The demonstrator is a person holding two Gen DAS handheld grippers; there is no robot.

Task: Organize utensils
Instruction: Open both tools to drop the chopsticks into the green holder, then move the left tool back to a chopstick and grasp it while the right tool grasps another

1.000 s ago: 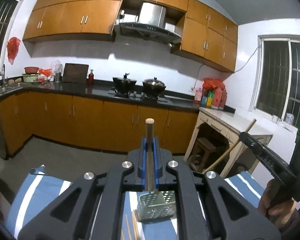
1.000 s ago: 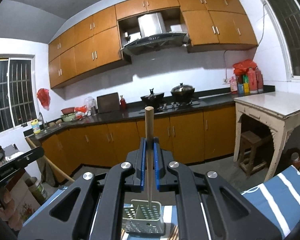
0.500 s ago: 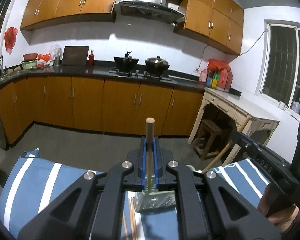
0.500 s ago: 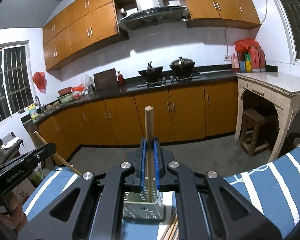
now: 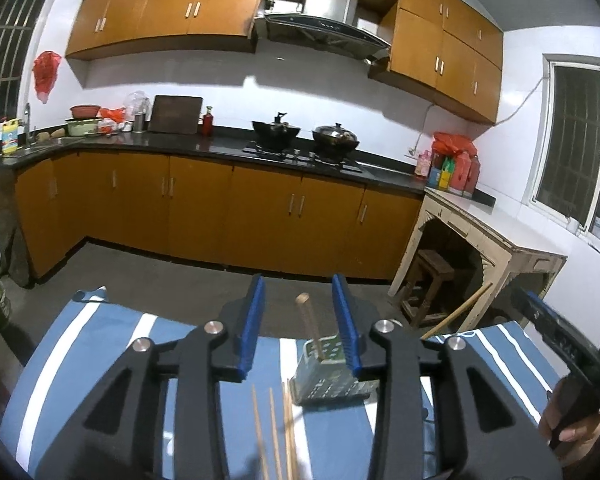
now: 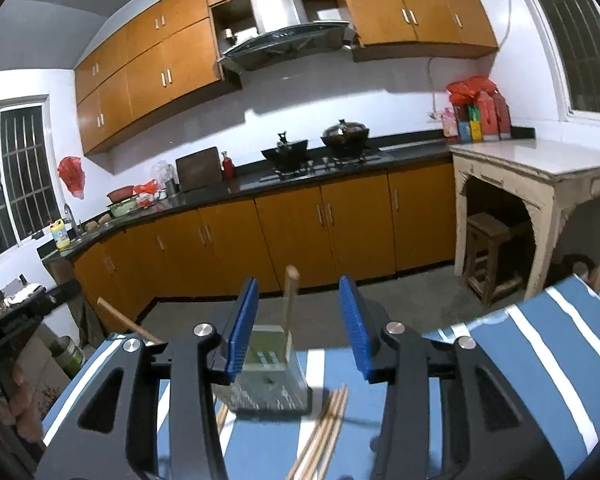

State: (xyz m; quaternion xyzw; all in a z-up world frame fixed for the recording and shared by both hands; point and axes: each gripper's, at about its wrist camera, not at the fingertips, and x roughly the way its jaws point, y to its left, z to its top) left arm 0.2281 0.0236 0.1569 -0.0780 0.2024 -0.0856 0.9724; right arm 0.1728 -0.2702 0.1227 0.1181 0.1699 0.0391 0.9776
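Note:
A perforated utensil holder (image 5: 327, 376) stands on the blue striped cloth (image 5: 80, 360). A wooden chopstick (image 5: 310, 324) stands in it, between the blue pads of my open left gripper (image 5: 298, 320). In the right wrist view the holder (image 6: 268, 380) has a chopstick (image 6: 289, 304) standing in it, between the pads of my open right gripper (image 6: 298, 320). Neither gripper holds anything. Loose chopsticks (image 5: 276, 428) lie on the cloth in front of the holder; they also show in the right wrist view (image 6: 324, 428).
The cloth-covered table (image 6: 540, 352) ends just beyond the holder, with grey floor behind. Orange kitchen cabinets (image 5: 260, 208) line the far wall. A pale side table (image 5: 488, 248) with a stool (image 5: 428, 280) under it stands at the right. The other gripper (image 5: 560, 336) shows at the right edge.
Both grippers opened and let go of their chopsticks, which now stand in the holder. Both grippers have tilted down toward the table.

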